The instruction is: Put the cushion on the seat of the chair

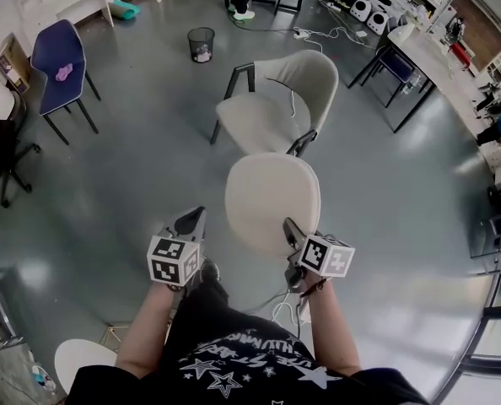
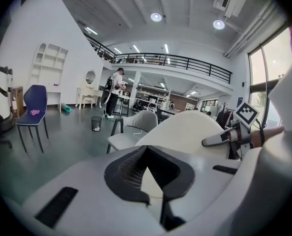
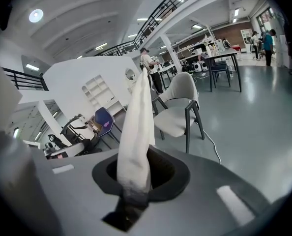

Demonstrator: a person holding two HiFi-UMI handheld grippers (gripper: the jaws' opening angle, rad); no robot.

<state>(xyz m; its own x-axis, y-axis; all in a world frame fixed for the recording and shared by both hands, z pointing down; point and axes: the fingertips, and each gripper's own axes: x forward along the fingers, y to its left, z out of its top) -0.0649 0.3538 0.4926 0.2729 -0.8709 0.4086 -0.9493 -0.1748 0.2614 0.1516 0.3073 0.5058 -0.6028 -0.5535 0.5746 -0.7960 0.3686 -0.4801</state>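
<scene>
Cream cushion (image 1: 272,201) hangs in the air in front of the person, pinched at its right edge by the right gripper (image 1: 291,226), whose jaws are narrow and clamped on the fabric. The left gripper (image 1: 196,218) rides just beside the cushion's left edge, apart from it, and its jaws look closed on nothing. The step in hand is the carry: the beige chair (image 1: 267,121) stands ahead with its seat bare. Next, the cushion must go forward over the seat, be laid flat and be let go. A thin cable (image 1: 294,99) lies across the backrest and seat and may end up underneath. A bin (image 1: 201,44) and a blue chair (image 1: 61,66) stand well aside.
</scene>
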